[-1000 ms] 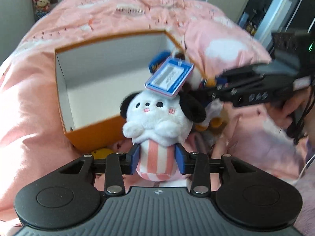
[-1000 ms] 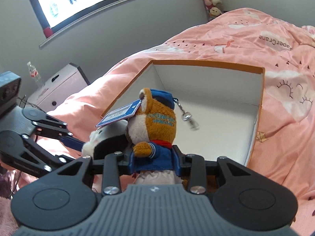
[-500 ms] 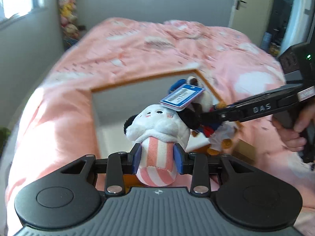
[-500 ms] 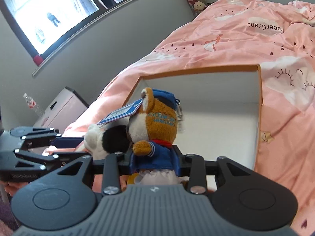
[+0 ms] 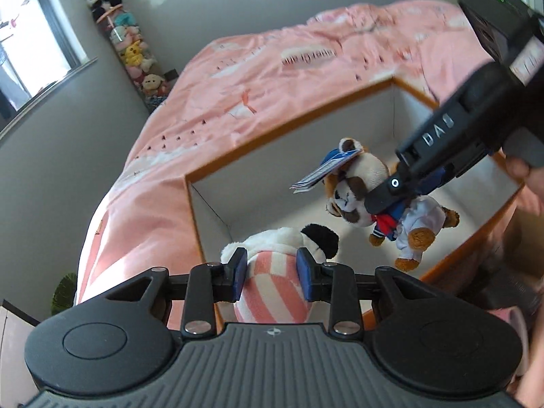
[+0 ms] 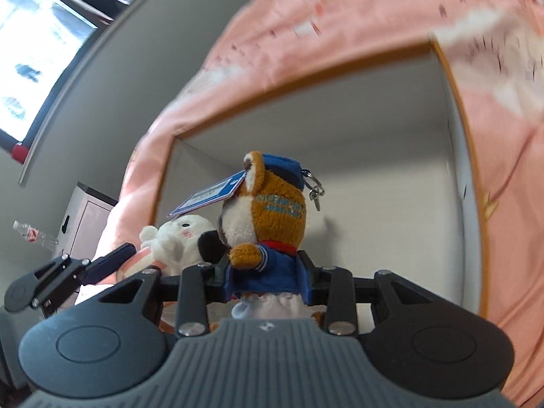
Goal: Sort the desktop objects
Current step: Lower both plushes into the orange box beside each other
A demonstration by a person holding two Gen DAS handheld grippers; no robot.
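Observation:
A white dog plush (image 5: 272, 295) with black ears and a pink-striped body sits between the blue pads of my left gripper (image 5: 272, 268). The jaws are closing and the pads press into it. My right gripper (image 6: 268, 272) is shut on a brown bear plush (image 6: 272, 204) in a blue sailor suit, with a blue tag and a metal clip. Both toys hang over the open orange box (image 5: 292, 129) with its white inside. The bear (image 5: 367, 170) shows from the left wrist. The dog (image 6: 176, 238) and one of the left gripper's fingers (image 6: 112, 260) show from the right wrist.
The box lies on a bed under a pink duvet (image 5: 258, 78). A hanging column of soft toys (image 5: 132, 47) stands in the far corner beside a window. A white cabinet (image 6: 85, 221) with a bottle is left of the bed. A person's hand (image 5: 523, 173) holds the right gripper.
Both grippers have carried their plush toys from the box's near edge to over its inside and tipped downward. The views have rolled. The two toys stay close together.

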